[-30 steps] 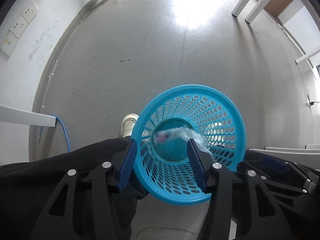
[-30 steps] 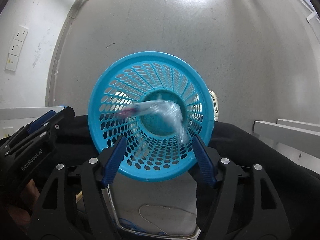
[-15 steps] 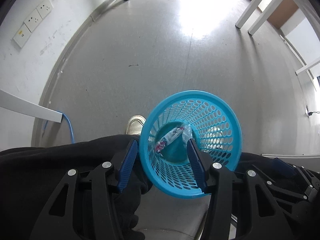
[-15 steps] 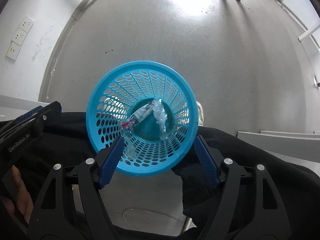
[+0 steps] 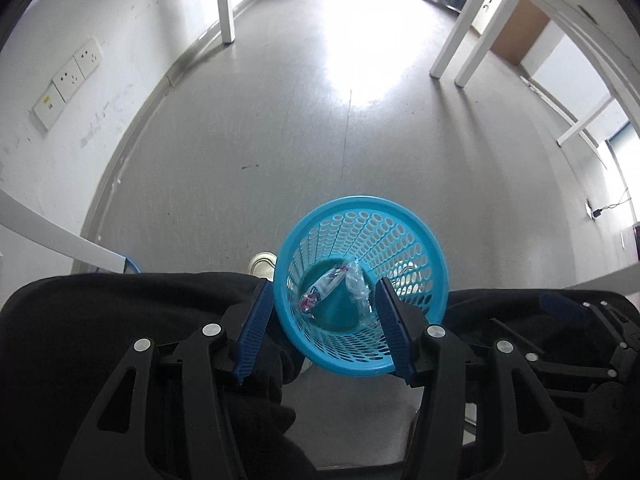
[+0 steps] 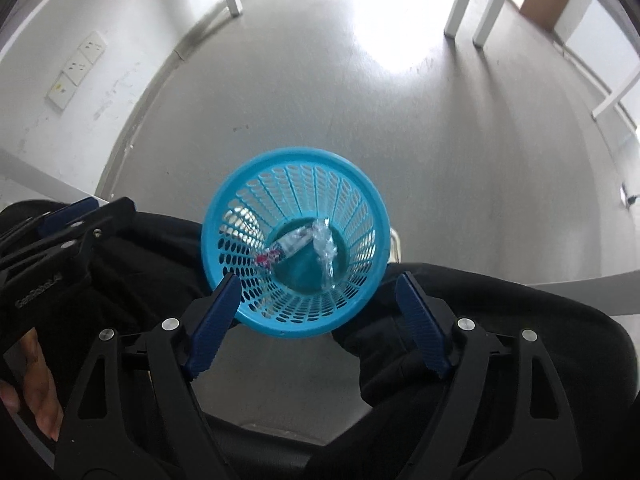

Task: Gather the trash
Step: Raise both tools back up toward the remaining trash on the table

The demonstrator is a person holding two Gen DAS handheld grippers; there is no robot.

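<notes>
A blue perforated waste basket [image 5: 416, 236] stands on the grey floor between the person's legs; it also shows in the right wrist view [image 6: 240, 208]. A clear crumpled wrapper with a pink end [image 5: 334, 286] lies at its bottom, also visible in the right wrist view [image 6: 298, 246]. My left gripper [image 5: 324, 334] is open and empty above the basket's near rim. My right gripper [image 6: 320, 322] is open and empty above the near rim too.
The person's black-trousered legs [image 5: 120, 320] flank the basket, with a shoe [image 5: 262, 262] beside it. White table legs [image 5: 226, 4] stand far off. A white wall with sockets [image 5: 68, 76] runs along the left. A white shelf edge [image 5: 60, 240] juts in at the left.
Both grippers have risen and pulled back from the basket, so it looks smaller. The wrapper, blurred in mid-air a second ago, now lies still at the basket's bottom.
</notes>
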